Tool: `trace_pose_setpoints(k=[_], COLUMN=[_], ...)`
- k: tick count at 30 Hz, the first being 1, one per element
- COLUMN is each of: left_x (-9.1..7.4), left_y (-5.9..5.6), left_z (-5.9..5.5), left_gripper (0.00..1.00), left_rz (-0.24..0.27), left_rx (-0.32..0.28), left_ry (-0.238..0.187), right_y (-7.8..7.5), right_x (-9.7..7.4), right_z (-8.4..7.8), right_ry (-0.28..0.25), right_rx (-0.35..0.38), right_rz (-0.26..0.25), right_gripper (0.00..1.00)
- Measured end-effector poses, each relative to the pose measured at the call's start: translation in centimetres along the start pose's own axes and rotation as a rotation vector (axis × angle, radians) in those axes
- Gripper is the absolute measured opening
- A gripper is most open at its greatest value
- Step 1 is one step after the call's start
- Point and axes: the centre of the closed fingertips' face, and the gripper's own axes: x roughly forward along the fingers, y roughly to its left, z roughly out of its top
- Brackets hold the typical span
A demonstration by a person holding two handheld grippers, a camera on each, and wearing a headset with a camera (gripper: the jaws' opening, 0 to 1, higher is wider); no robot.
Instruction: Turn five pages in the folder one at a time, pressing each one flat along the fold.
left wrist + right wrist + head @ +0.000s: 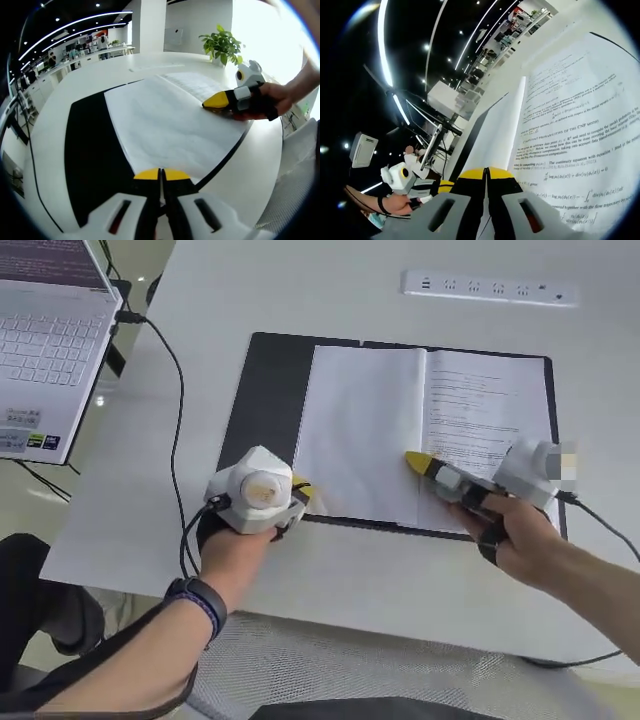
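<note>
Black folder [270, 390], open flat on the white counter [250, 290], lying ahead of and between both tongs.

Contents: blank leaf [360, 430] on the side of the left tongs [300, 490]; printed leaf [485, 410] on the side of the right tongs [420, 461]; fold [422, 400] running away from the right tongs' tip.

Left tongs: clenched, nothing seen between the jaws. The yellow tips sit at the near corner of the blank leaf, where its edge meets the black cover. Judged purpose: pinning that leaf so it cannot spring back.

Right tongs: clenched, empty. The tip is laid low on the paper at the near end of the fold, angled towards the left tongs. Judged purpose: a closed, blunt point for stroking the crease flat.

Step in hand, by judgement: pressing along the fold. The page count cannot be told.

Beyond the left tongs: laptop [45, 340], cable [178, 390]. Far past the right tongs: power strip [490, 287].
</note>
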Motion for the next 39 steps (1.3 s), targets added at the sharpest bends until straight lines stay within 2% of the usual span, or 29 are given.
trace_pose_setpoints(k=[5, 18, 26, 39], left_x=[0.0, -0.1, -0.1, -0.1], left_y=[0.1, 0.0, -0.1, -0.1], left_z=[0.0, 0.0, 0.1, 0.1], left_gripper=[0.00, 0.00, 0.00, 0.00], left_rz=[0.000, -0.009, -0.011, -0.018], left_rx=[-0.003, 0.004, 0.003, -0.010], left_ry=[-0.001, 0.001, 0.006, 0.018], right_y=[0.7, 1.5, 0.8, 0.0], right_x=[-0.8, -2.8, -3.3, -3.5], right_z=[-1.6, -4.2, -5.0, -5.2], right_ry=[0.031, 0.070, 0.099, 0.119], right_rx=[-0.008, 0.001, -0.009, -0.016], right_rz=[0.004, -0.001, -0.008, -0.033], right_gripper=[0.00, 0.00, 0.00, 0.00])
